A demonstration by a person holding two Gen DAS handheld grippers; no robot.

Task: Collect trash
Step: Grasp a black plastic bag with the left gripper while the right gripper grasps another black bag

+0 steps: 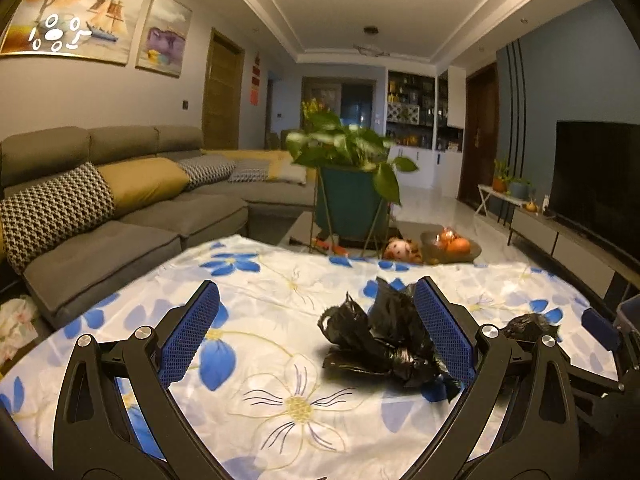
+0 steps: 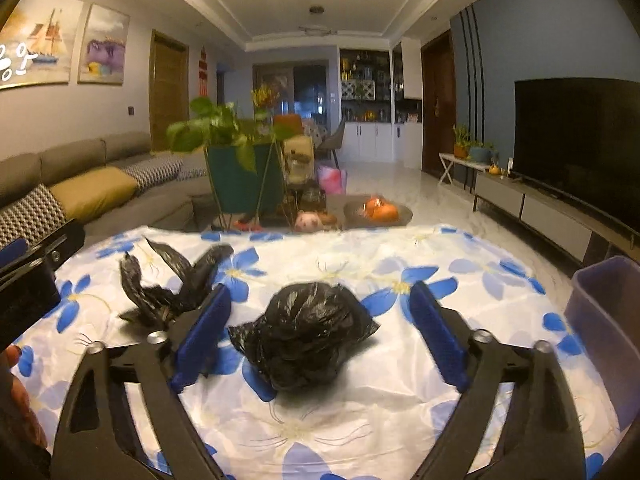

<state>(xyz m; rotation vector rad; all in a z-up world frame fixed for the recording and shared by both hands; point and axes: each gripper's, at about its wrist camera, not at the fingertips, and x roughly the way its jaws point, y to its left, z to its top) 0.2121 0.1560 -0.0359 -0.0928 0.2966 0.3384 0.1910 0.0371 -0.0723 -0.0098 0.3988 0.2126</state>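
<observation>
Trash bags: two crumpled black plastic bags lie on the surface, which is covered with a white cloth [image 2: 400, 380] printed with blue flowers.
Round bag [image 2: 304, 336]: a bunched, almost ball-shaped lump with no clear long axis; one loose flap sticks out toward the left of the right wrist view.
Long bag [image 1: 384, 340]: flatter and stretched out, its long axis running from near right to far left in the left wrist view, with its handle loops standing up and pointing away from the camera.
Right tool [image 2: 320, 336]: its blue pads are apart, with the round bag between them; the left pad is just beside the bag, the right pad is clearly apart from it. No earlier picture is needed to see that nothing is pressed.
Left tool [image 1: 316, 332]: pads wide apart, tilted slightly down toward the cloth; the long bag lies beside its right pad, and I cannot tell if they touch.
Bin [image 2: 608, 332]: a purple-grey container stands at the right edge of the surface, near the right tool.
Hand [image 2: 18, 396]: part of one shows at the left edge, blurred.
</observation>
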